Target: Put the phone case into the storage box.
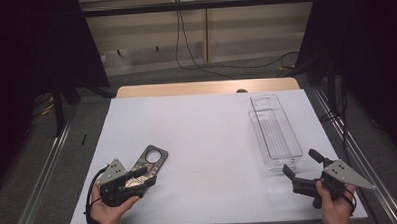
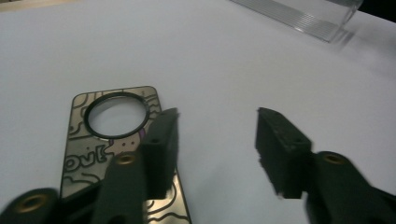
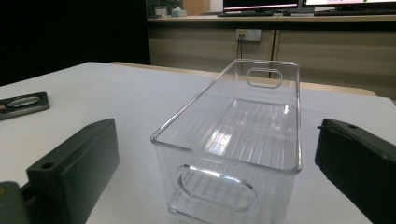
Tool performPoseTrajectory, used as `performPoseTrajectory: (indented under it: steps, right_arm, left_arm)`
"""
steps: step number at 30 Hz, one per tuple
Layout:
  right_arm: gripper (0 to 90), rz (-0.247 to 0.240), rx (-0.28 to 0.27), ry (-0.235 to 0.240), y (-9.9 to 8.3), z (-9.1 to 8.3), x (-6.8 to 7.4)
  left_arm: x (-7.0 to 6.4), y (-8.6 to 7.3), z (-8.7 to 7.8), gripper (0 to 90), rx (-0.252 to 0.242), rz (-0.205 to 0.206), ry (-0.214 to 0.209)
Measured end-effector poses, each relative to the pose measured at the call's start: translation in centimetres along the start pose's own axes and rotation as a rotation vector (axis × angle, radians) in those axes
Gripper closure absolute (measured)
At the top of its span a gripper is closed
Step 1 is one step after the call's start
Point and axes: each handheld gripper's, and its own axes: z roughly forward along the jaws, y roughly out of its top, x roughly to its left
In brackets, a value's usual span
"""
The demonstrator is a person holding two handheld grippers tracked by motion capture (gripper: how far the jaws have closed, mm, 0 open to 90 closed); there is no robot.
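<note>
The left gripper [image 2: 217,140] is spread, one jaw over the plate [image 2: 109,149] – thin, stiff, flat on the desk [image 1: 207,136] near its front left corner; an edge grip is judged necessary. The right gripper [image 3: 210,163] is spread before the bin [image 3: 243,135] – light, rigid, slippery. The plate's printed pattern is resolved in the left gripper view, not the high view.

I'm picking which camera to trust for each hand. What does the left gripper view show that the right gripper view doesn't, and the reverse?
Left gripper view: the printed lines and round window of the flat card up close, one jaw of the open left gripper over its edge. Right gripper view: the clear bin in full, empty, between the open right gripper's jaws, plus a wall and outlet behind. Both share the white table, the card and the bin.
</note>
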Motion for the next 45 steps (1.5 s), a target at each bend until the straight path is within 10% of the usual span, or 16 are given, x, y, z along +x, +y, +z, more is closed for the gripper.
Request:
performPoseTrajectory:
  steps: [3, 10, 28, 45]
  right_arm:
    - [0.0, 0.000, 0.000, 0.001, 0.0, 0.0, 0.0]
    - [0.0, -0.002, 0.000, -0.002, 0.0, 0.0, 0.0]
    - [0.0, 0.002, 0.001, -0.009, 0.0, 0.1, -0.1]
    - [0.0, 0.002, 0.001, -0.001, 0.0, 0.2, -0.1]
  left_arm:
    - [0.2, 0.0, -0.4, 21.9, -0.024, -0.014, 0.044]
    - [0.7, -0.1, -1.6, 4.2, -0.085, -0.036, 0.047]
    - [3.3, 1.8, 0.3, 5.2, 0.019, -0.017, 0.152]
    - [4.3, 2.3, 3.1, 4.0, 0.190, -0.041, 0.143]
